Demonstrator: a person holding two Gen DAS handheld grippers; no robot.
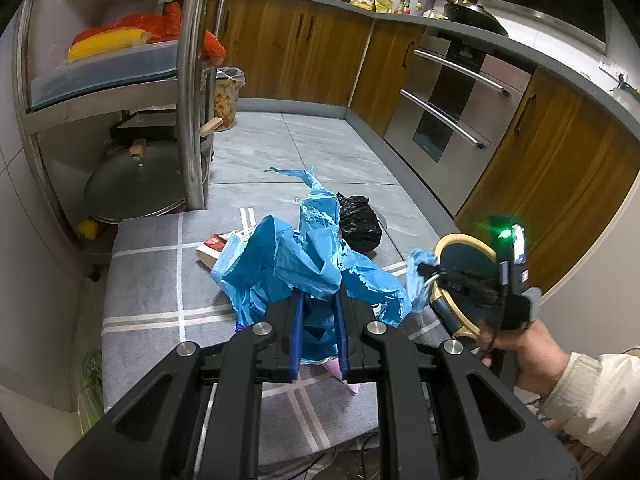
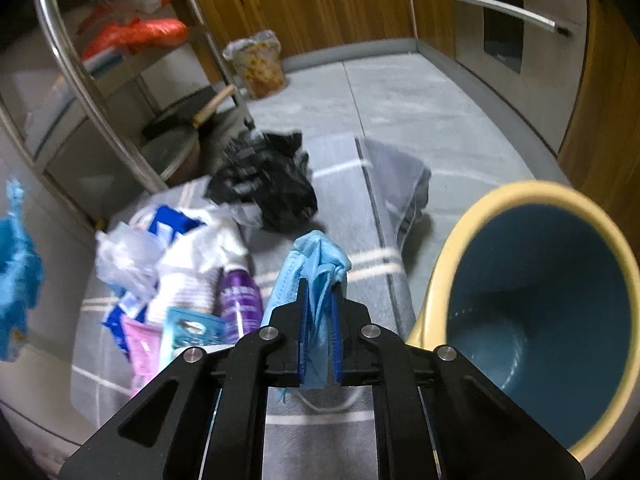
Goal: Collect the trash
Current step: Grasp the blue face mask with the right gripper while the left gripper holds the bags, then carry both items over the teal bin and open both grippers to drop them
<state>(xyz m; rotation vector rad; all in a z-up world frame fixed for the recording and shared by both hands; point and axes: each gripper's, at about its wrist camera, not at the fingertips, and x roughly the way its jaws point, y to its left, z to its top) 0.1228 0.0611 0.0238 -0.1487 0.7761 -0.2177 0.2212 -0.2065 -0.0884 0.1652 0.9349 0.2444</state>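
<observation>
Holding one blue bag (image 1: pixel 304 256), one face mask (image 2: pixel 316 264); one bin (image 2: pixel 532 304) beside.

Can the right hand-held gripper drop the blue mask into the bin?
Probably yes. The right hand-held gripper is shut on the mask, and the bin sits just to its right with its mouth wide open. Nothing lies between them.
</observation>
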